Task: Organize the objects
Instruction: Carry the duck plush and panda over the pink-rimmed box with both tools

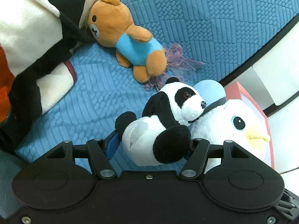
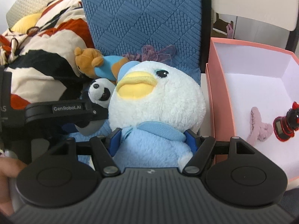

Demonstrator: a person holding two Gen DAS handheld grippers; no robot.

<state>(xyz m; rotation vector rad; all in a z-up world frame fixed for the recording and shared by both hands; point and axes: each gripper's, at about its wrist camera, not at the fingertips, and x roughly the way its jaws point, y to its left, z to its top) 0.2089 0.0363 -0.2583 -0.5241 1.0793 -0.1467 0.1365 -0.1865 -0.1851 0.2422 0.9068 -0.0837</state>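
Observation:
My left gripper [image 1: 151, 145] is shut on a small panda plush [image 1: 164, 123], held above the blue cushion seat [image 1: 89, 97]. The panda also shows in the right wrist view [image 2: 101, 93], with the left gripper's arm in front of it. My right gripper [image 2: 153, 141] is shut on the light-blue body of a white penguin plush [image 2: 155, 108] with a yellow beak. The penguin shows in the left wrist view [image 1: 233, 128], right of the panda. A brown bear plush [image 1: 123, 37] in a blue shirt lies on the cushion behind them; it also shows in the right wrist view [image 2: 93, 61].
A pink open box [image 2: 220, 97] stands to the right of the cushion, holding a pink knitted item [image 2: 259, 127] and a red-black figure [image 2: 287, 125]. A large black, white and orange plush [image 1: 37, 37] fills the left. A purple ribbon [image 1: 177, 57] lies behind the bear.

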